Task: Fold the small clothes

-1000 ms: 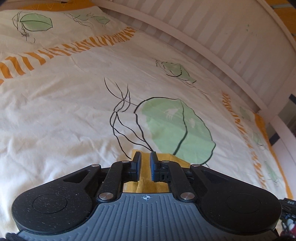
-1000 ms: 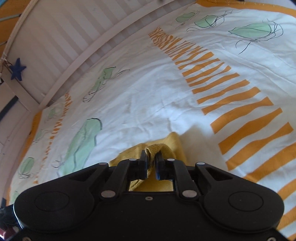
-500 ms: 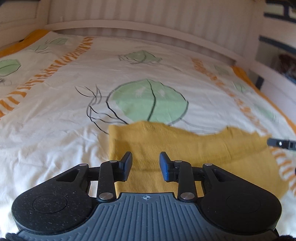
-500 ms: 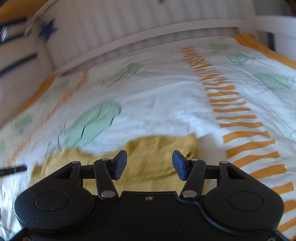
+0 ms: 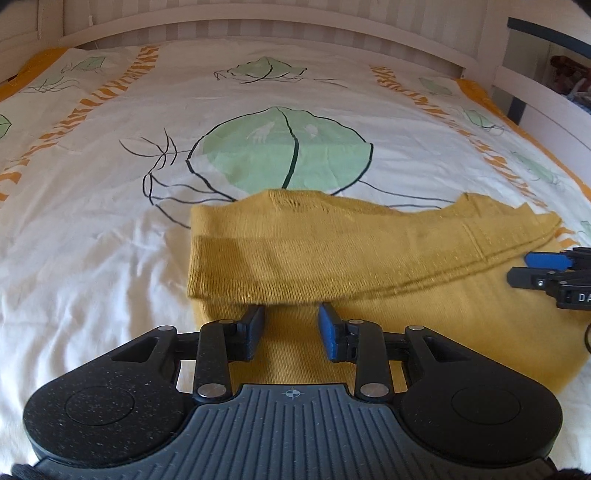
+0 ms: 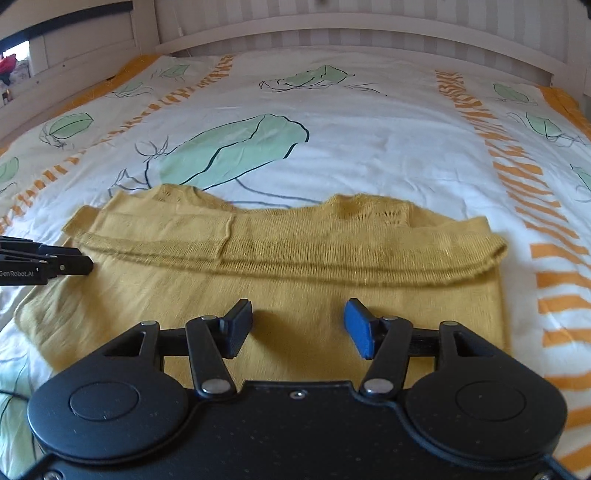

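Holding the left gripper (image 5: 291, 314) with its fingers moderately apart and gripping nothing, just over the near layer of the mustard-yellow knitted sweater (image 5: 369, 251), close to its left edge. Holding the right gripper (image 6: 297, 314) with fingers spread wider, also empty, above the same near layer toward the right side. Catching the tips of each gripper in the other camera, low at the outer edges of the sweater; not being able to tell whether touching the knit. Leaving the sweater lying flat, with its far part folded over toward the cameras and a ribbed band running across the middle. Resting all of it on a white duvet cover (image 5: 92, 221) printed with green leaves and orange stripes, with a white slatted bed frame (image 5: 258, 22) standing beyond.
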A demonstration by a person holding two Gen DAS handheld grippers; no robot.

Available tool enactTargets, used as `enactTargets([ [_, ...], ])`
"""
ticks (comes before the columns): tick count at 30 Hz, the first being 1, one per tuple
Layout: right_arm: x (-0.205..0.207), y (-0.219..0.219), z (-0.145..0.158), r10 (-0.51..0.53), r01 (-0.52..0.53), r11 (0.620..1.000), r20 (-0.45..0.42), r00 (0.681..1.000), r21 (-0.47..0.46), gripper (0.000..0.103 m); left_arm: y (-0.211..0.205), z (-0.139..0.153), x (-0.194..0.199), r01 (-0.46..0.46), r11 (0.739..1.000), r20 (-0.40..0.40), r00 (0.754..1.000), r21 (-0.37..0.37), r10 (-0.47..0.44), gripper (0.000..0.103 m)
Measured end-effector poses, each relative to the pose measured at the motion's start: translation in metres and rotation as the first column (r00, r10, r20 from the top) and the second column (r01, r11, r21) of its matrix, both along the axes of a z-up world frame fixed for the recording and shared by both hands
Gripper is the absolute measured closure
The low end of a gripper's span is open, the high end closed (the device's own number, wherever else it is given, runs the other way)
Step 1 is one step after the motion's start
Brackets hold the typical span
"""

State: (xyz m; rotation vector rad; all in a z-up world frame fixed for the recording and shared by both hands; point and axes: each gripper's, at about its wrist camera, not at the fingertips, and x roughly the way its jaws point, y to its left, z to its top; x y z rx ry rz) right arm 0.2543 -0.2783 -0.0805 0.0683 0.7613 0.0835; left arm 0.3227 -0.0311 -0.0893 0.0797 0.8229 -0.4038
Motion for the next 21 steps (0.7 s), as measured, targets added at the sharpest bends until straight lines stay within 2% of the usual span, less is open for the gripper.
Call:
enactTargets([
  [10, 0.06, -0.013, -0.006, -0.085, 0.085, 0.995, -0.005, 0.996, 0.058, 0.037, -0.003, -0.005, 0.054, -0.062, 0.998, -0.038, 0.997, -0.025, 0.061, 0.071],
  [16, 0.064, -0.019, -0.014, -0.132, 0.129, 0.988, 0.024, 0.991, 0.081, 0.034, 0.001, -0.008, 0.069, -0.099, 0.993, -0.049, 0.994, -0.063, 0.096, 0.07],
  [21, 0.059, -0.017, -0.021, -0.142, 0.136, 0.986, 0.066, 0.988, 0.094, 0.023, 0.006, -0.009, 0.078, -0.14, 0.985, -0.068, 0.989, -0.1, 0.133, 0.069],
])
